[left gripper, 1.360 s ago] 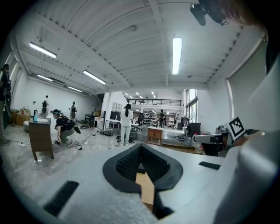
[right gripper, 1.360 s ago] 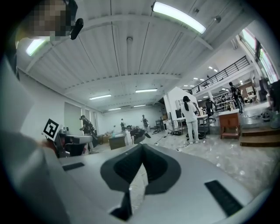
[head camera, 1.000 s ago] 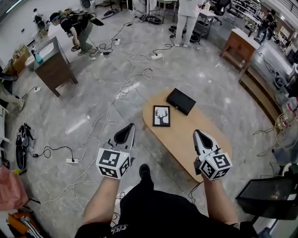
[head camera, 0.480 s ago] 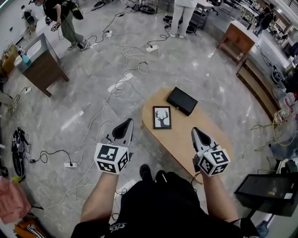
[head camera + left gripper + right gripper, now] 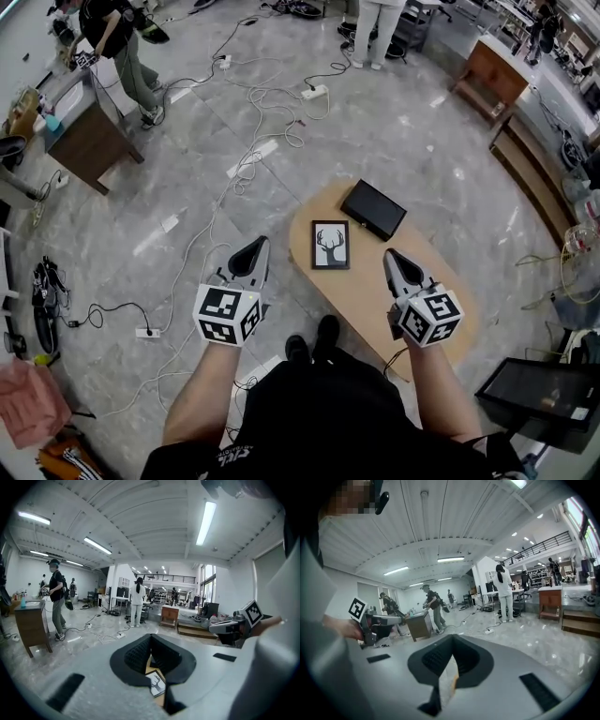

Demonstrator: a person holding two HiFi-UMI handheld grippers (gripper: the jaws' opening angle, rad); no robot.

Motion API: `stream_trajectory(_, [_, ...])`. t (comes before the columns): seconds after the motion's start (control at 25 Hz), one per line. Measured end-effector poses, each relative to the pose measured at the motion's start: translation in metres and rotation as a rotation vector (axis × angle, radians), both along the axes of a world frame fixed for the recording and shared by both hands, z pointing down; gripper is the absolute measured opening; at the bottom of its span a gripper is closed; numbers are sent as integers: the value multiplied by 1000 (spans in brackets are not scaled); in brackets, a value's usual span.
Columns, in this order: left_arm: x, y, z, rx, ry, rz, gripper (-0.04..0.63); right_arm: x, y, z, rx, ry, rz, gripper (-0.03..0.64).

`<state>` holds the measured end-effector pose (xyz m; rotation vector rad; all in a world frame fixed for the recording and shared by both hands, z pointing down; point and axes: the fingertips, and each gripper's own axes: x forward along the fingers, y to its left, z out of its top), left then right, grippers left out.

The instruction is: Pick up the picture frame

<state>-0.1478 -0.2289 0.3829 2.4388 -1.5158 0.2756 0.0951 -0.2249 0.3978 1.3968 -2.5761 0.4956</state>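
The frame lies flat at the table's left end, with a black box just beyond it. The left gripper hovers left of the table and the right gripper over it, both with jaws together and empty.

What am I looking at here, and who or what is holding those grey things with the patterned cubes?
There is no robot here. A person holds a hand tool with two jaws in each hand: the left gripper and the right gripper. The marker cubes are part of those tools.

The top-down picture comes from a camera on the person's head. The other two come from cameras riding on each gripper, looking along its jaws.

In front of the person stands an oval wooden table. On it lie a picture frame showing a deer and, beyond it, a flat black object.

Both pairs of jaws are closed and hold nothing. Neither gripper touches the frame.
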Motion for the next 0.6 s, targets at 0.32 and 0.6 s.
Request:
stream_trajectory(0.32, [40, -43, 12, -36, -26, -16, 8, 27, -57, 34, -56, -48, -47, 6])
stream_trajectory(0.6, [33, -67, 43, -96, -9, -16, 8, 15, -77, 67, -147, -22, -80, 6])
